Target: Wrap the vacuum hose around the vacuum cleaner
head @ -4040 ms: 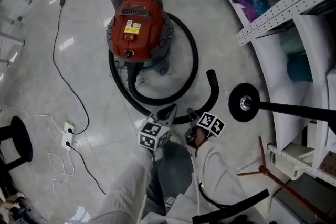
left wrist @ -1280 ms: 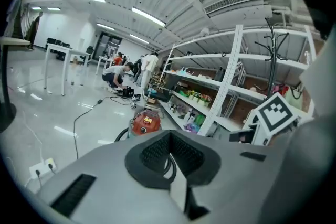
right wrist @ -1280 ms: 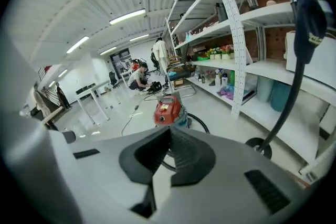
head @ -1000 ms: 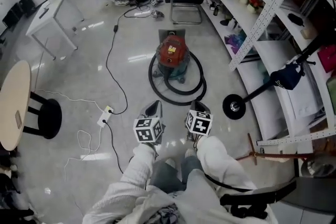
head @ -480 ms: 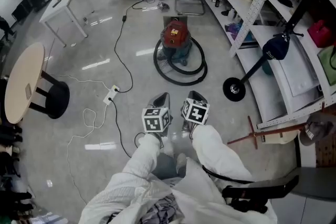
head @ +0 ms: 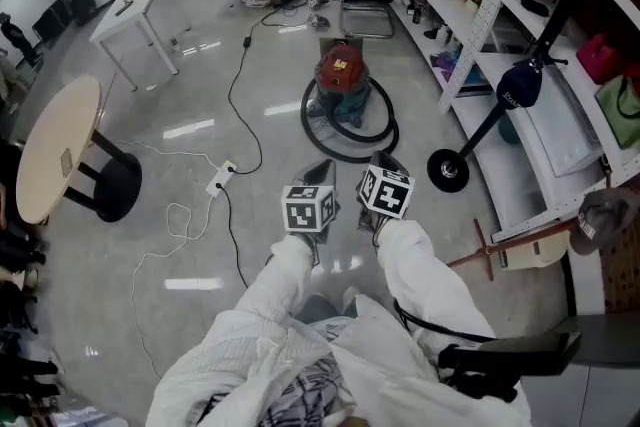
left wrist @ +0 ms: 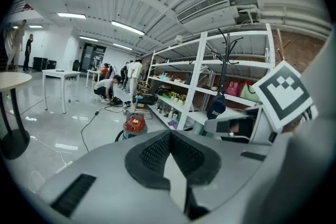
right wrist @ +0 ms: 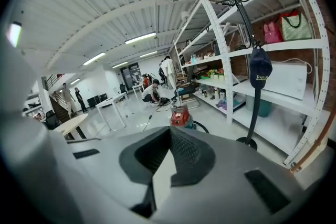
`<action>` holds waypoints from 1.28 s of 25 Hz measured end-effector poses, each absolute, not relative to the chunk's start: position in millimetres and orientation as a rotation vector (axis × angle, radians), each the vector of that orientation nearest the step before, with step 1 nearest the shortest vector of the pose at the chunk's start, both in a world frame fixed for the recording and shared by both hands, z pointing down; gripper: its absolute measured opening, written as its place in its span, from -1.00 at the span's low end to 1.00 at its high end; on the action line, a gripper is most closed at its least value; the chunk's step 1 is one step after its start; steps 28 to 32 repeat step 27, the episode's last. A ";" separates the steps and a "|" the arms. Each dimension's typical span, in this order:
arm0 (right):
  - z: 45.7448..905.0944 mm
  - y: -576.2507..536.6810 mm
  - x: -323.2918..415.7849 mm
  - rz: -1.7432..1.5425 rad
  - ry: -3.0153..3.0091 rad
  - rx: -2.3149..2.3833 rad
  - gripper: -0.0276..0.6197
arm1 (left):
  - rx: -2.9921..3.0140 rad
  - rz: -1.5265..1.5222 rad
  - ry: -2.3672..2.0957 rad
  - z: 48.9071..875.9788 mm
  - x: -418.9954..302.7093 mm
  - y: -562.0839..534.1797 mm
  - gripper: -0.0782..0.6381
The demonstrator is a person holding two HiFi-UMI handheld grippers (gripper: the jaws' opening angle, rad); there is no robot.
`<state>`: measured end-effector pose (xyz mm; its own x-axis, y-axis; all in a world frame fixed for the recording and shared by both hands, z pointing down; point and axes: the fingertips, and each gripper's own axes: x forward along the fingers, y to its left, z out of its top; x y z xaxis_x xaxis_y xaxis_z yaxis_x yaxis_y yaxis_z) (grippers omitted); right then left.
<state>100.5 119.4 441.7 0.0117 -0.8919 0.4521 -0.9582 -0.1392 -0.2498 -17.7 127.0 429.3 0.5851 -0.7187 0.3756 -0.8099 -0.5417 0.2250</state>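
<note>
Head view: left gripper [head: 318, 171], right gripper [head: 384, 161] fingers together, empty; bare floor [head: 290, 130] before hose [head: 345, 156] ringing vacuum cleaner [head: 342, 75].

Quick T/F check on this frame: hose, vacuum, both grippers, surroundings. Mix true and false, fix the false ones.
1. The black hose loops on the floor around the red vacuum cleaner. True.
2. The left gripper is clamped on the hose. False: its jaws are together on nothing, away from the hose.
3. The right gripper is shut and empty. True.
4. The vacuum cleaner lies tipped on its side. False: it stands upright.
5. A dark cap hangs on the coat stand. True.
</note>
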 end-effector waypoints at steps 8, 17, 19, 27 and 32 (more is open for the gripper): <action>440.2 124.3 85.6 0.744 -1.992 2.070 -0.87 | 2.431 0.338 -1.238 428.3 -27.4 132.3 -0.78; 440.7 117.7 84.1 0.738 -1.974 2.077 -0.87 | 2.437 0.337 -1.252 423.3 -37.5 122.8 -0.78; 440.8 117.5 84.4 0.734 -1.968 2.079 -0.87 | 2.451 0.343 -1.246 421.9 -35.5 121.6 -0.78; 432.8 111.9 103.8 0.697 -1.947 2.102 -0.87 | 2.487 0.309 -1.194 416.1 -4.7 118.7 -0.78; 432.8 111.9 103.8 0.697 -1.947 2.102 -0.87 | 2.487 0.309 -1.194 416.1 -4.7 118.7 -0.78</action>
